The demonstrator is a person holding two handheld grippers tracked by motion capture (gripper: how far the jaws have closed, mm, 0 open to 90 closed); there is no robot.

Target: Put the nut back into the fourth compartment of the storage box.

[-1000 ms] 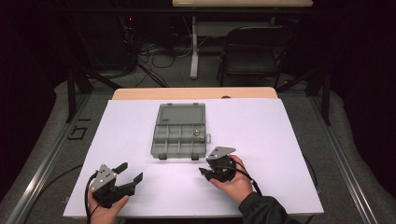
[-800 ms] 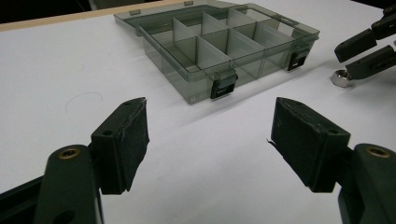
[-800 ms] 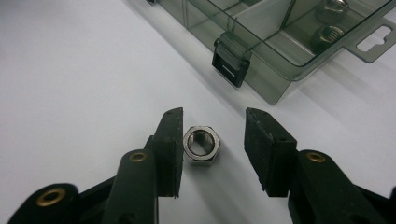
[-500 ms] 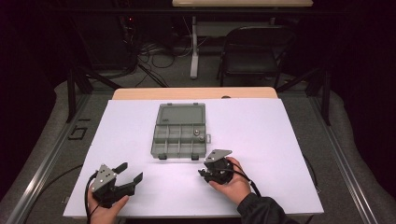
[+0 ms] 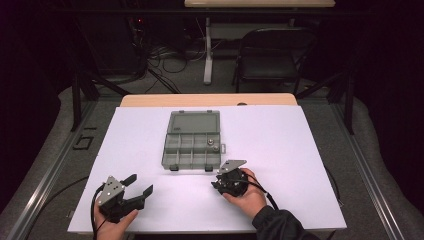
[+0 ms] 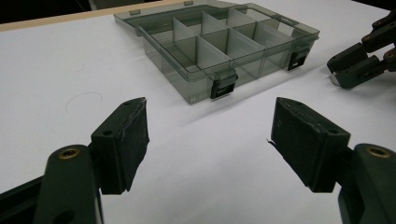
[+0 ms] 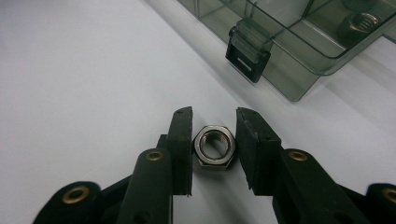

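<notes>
A clear grey compartment box (image 5: 192,140) lies open mid-table, with a nut (image 5: 211,143) in one right-hand cell. In the right gripper view a steel hex nut (image 7: 214,148) lies flat on the white surface, just in front of the box's latch (image 7: 247,49). My right gripper (image 7: 214,116) has just been closing its jaws, and both pads now touch the nut's sides. From above, the right gripper (image 5: 220,182) is off the box's near right corner. My left gripper (image 5: 137,185) rests at the near left, its jaws (image 6: 210,121) wide open and holding nothing.
The white table top (image 5: 300,150) has free room on both sides of the box. The left gripper view also takes in the box (image 6: 219,42) and the right gripper (image 6: 359,65). A dark chair (image 5: 272,55) and cables are on the floor beyond the table.
The right gripper has edged slightly toward the near side and its jaws have drawn together. The left gripper and the box have not moved.
</notes>
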